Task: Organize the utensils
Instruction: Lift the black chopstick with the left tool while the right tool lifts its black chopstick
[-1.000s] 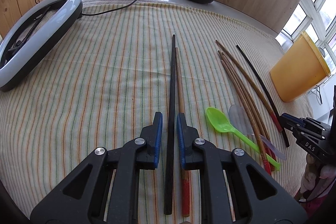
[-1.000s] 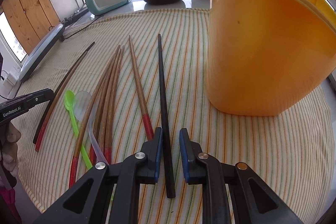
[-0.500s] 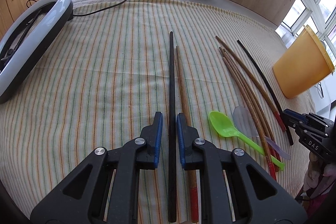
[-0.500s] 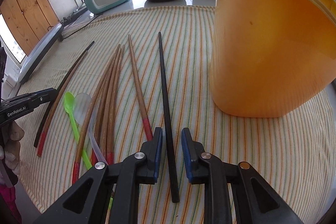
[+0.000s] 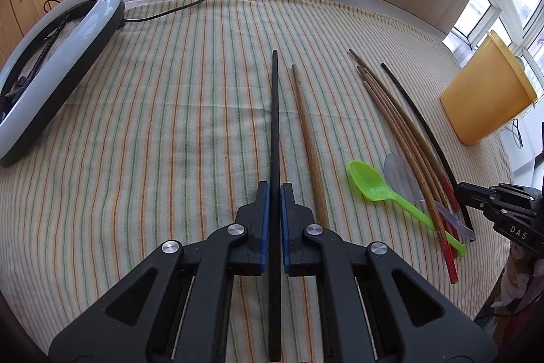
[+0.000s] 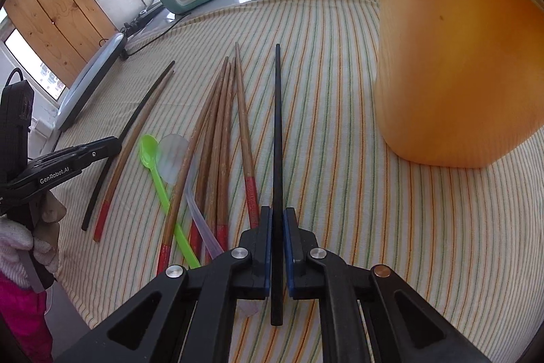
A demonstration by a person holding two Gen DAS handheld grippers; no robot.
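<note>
Here, a striped cloth (image 5: 142,125) covers the bench. At far left lies a ring light (image 5: 51,56). Next, the left gripper (image 5: 275,193) has its fingers (image 5: 263,210) pinching a black chopstick (image 5: 274,111), with a wooden chopstick (image 5: 307,138) just beside it on the cloth. Further right sit a green spoon (image 5: 370,182) and a clear spoon (image 5: 399,174), touching a loose bundle of red-tipped chopsticks (image 5: 408,145). Right again, the right gripper (image 6: 277,216) has its fingers (image 6: 267,227) pressed onto a second black chopstick (image 6: 277,125), which points away along the cloth. An orange tub (image 6: 452,63) stands at far right, near that chopstick but apart.
</note>
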